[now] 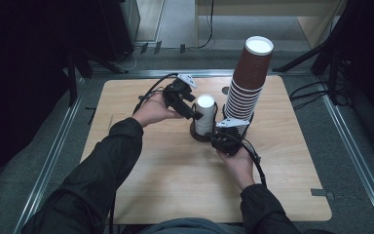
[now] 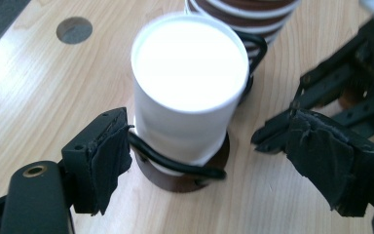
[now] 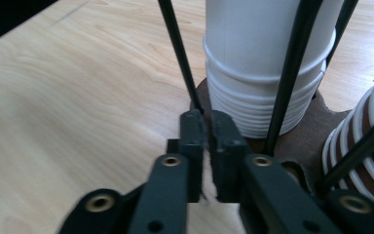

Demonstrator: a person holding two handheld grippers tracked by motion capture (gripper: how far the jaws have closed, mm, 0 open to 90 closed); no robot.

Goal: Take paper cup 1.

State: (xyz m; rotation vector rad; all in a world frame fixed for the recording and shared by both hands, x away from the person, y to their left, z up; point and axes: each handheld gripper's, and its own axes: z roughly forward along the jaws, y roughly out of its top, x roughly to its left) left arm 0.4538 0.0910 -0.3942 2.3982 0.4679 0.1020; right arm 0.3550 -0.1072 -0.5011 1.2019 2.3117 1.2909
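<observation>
**Cups in a wire rack, tongs on either side**

Cups fill a black wire rack [image 1: 209, 134] that stands near the middle of the wooden counter [image 1: 151, 185]. A short stack of white cups [image 1: 205, 114] sits upside down in the rack's left ring, with the ring around its lower part and a brown base plate beneath. Just beside it, to the right, a much taller stack of brown cups [image 1: 247, 83] leans slightly away toward the far edge.

The left tongs [image 1: 191, 113] come in from the left at the height of the white stack's upper half. Their jaws are spread, one on each side of the top white cup [image 2: 187, 92], and neither pad touches it; there is a clear gap on both sides.

The right tongs [image 1: 220, 138] sit low at the near foot of the rack. Their jaws are pressed together, tips meeting right at the bottom of one thin upright wire [image 3: 180, 53]. Whether they pinch that wire or merely rest against it I cannot tell.

A round hole [image 2: 74, 29] shows in the counter beyond the white stack.
</observation>
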